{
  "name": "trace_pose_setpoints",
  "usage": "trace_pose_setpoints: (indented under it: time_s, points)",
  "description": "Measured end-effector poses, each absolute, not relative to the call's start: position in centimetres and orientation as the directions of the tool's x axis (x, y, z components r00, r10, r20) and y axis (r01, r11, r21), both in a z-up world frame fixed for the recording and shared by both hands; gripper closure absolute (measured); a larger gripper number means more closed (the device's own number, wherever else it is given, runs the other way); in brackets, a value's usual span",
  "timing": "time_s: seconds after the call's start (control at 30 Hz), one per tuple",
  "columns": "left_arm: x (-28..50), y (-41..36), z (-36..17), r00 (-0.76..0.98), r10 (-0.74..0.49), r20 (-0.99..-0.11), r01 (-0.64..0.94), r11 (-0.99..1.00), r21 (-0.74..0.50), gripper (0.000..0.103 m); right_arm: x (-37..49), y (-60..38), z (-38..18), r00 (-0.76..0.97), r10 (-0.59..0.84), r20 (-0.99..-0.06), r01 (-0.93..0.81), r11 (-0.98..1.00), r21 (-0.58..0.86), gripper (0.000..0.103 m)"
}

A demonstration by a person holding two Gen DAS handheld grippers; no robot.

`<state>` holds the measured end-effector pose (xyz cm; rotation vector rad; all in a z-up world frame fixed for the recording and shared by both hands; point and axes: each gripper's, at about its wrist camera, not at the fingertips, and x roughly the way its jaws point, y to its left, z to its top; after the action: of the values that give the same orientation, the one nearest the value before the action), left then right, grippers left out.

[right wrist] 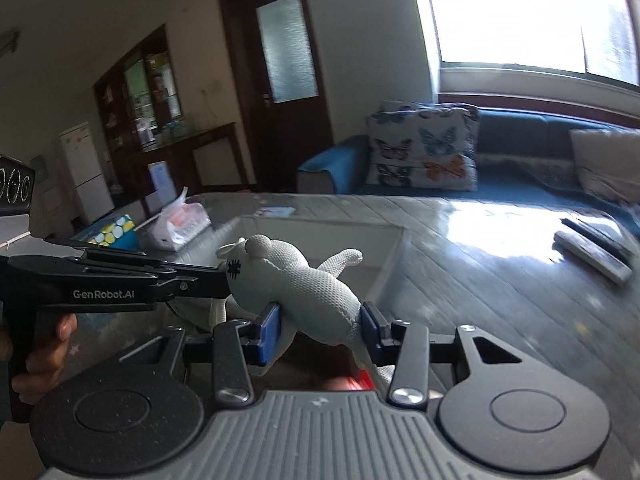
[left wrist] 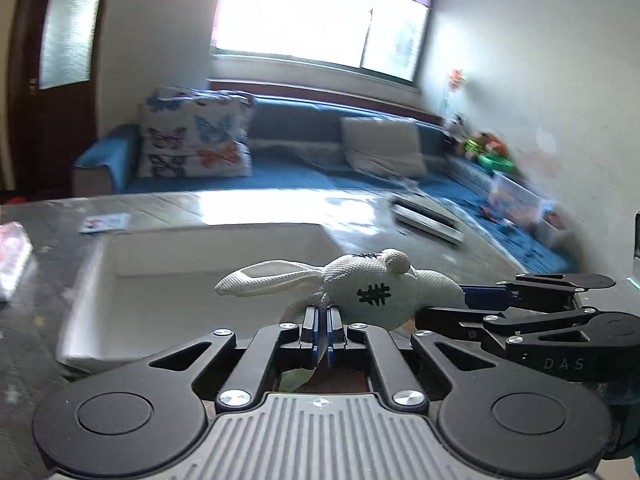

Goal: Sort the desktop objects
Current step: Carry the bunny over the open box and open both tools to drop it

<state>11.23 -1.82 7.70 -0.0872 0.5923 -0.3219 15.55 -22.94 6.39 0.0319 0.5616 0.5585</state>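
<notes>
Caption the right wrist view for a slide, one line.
Both grippers hold a white plush rabbit above a white bin: right gripper clamps its body, left gripper its head end.

Your right gripper [right wrist: 320,330] clamps the white plush rabbit [right wrist: 298,280] at frame center — the left gripper [right wrist: 226,276] pinches its head from the left.
</notes>
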Motion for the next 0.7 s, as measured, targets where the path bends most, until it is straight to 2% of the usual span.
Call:
trace_pose_setpoints:
  time_s: [0.2, 0.3, 0.4, 0.47, 0.63, 0.7]
  points:
    - [15.2, 2.3, 7.3, 0.79, -0.255, -0.557, 0.165, 0.964, -0.207, 0.099, 20.6, -18.2, 6.7, 0.665, 0.536, -0.52, -0.543, 0.825, 0.156, 0.06]
    - [17.4, 4.1, 6.4, 0.785, -0.23, -0.575, 0.112, 0.966, -0.234, 0.099, 23.3, -16.3, 6.3, 0.659, 0.531, -0.533, -0.537, 0.828, 0.16, 0.058]
    - [19.4, 5.3, 5.7, 0.787, -0.19, -0.587, 0.058, 0.97, -0.236, 0.099, 25.2, -14.7, 5.7, 0.684, 0.495, -0.536, -0.519, 0.847, 0.119, 0.05]
    - [20.3, 5.7, 4.9, 0.777, -0.178, -0.604, 0.041, 0.972, -0.233, 0.098, 26.0, -13.9, 5.3, 0.69, 0.474, -0.547, -0.504, 0.857, 0.106, 0.05]
    - [20.6, 5.5, 3.2, 0.76, -0.148, -0.633, 0.01, 0.976, -0.217, 0.096, 25.6, -13.5, 5.1, 0.678, 0.471, -0.565, -0.522, 0.849, 0.082, 0.05]
    - [20.3, 5.5, 3.0, 0.754, -0.142, -0.641, 0.004, 0.977, -0.212, 0.09, 25.0, -13.6, 5.1, 0.675, 0.47, -0.569, -0.53, 0.845, 0.069, 0.049]
